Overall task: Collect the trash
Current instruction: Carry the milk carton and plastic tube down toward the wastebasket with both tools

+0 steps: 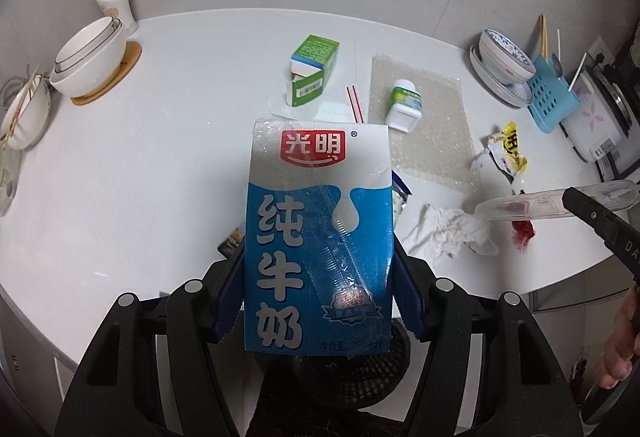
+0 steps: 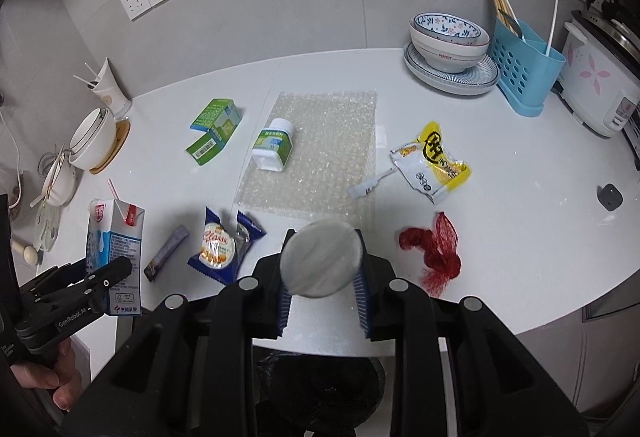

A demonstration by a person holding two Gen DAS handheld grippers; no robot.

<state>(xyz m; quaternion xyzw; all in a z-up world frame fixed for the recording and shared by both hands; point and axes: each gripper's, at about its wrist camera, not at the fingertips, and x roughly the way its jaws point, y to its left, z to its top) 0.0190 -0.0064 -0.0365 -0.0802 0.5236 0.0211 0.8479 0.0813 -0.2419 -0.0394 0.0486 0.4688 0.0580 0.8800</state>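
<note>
My left gripper point(image 1: 318, 277) is shut on a blue and white milk carton point(image 1: 280, 173) with a striped straw in its top. The carton hangs upright over the table's front edge, above a black mesh trash basket point(image 1: 376, 361). In the right wrist view the same carton point(image 2: 116, 233) and left gripper point(image 2: 114, 269) show at the lower left. My right gripper point(image 2: 323, 243) is shut on a round clear plastic lid point(image 2: 316, 273), held edge-on between the blue pads. The lid point(image 1: 536, 203) also shows in the left wrist view, by the right gripper point(image 1: 588, 211). The basket point(image 2: 320, 389) lies dark below it.
On the white table point(image 2: 520, 221) lie a green box point(image 2: 214, 129), a white bottle point(image 2: 274, 149) on bubble wrap point(image 2: 332, 125), a yellow wrapper point(image 2: 434, 165), red netting point(image 2: 434, 249), a blue snack wrapper point(image 2: 224, 245), a purple sachet point(image 2: 166, 253) and a crumpled tissue point(image 1: 460, 233). Bowls point(image 2: 448, 41), a blue caddy point(image 2: 520, 69) and a rice cooker point(image 2: 596, 89) stand at the back.
</note>
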